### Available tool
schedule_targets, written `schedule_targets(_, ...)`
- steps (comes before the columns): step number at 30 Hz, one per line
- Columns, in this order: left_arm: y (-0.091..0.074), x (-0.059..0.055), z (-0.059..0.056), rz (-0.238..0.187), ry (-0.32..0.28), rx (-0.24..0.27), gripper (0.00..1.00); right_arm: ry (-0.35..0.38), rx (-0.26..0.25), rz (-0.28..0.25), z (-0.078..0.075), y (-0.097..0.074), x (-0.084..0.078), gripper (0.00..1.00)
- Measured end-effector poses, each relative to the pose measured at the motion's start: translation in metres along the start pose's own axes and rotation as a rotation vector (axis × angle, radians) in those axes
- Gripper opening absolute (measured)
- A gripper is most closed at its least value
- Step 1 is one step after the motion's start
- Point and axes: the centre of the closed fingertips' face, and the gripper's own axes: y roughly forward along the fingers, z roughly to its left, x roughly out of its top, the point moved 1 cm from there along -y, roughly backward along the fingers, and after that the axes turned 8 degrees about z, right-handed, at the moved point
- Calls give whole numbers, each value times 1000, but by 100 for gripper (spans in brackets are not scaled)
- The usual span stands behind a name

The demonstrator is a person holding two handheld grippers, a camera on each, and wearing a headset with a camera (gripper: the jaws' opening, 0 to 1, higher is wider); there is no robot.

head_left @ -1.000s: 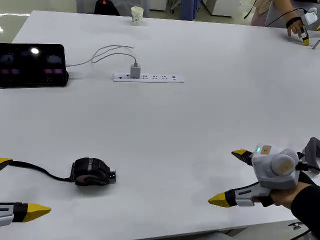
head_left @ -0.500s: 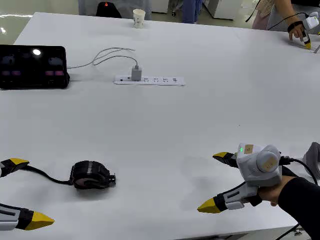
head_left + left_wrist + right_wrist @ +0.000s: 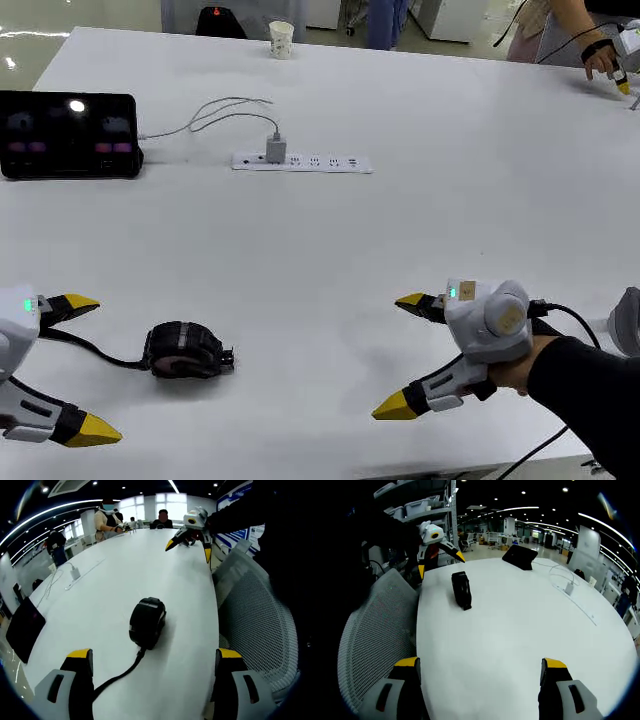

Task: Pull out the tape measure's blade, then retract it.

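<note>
Evidently the pull-out step is only just getting under way: the tape measure [image 3: 185,350] is lying on the white table [image 3: 400,200] at about 7 o'clock in the head view, no blade showing, with its black strap [image 3: 95,347] trailing off toward 9 o'clock. The left gripper [image 3: 90,366] is hovering near it, jaws spread wide, gripping nothing. The right gripper [image 3: 399,352], at 4 o'clock and well apart, is likewise gaping wide and empty. Next move, as I am judging it: left closing on the case to steady it, right crossing over to pinch the small hook at the case's 3 o'clock end.
</note>
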Motion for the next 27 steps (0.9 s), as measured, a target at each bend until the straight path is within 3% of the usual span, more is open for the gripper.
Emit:
schedule_targets(6,6,10,3,10,19,-19,99,-26,24,-7,6,11,12,99)
schedule_targets(9,10,15,1,15,48,-41,99,-31,34,-15,6,15,18,99)
schedule_targets(17,21,25,-5,43,53,-95,97,-44,52,-37,4,28,36,99)
schedule_targets(27,36,42,0,52,95,-100,92,-94,98,-46,13,46,57,99)
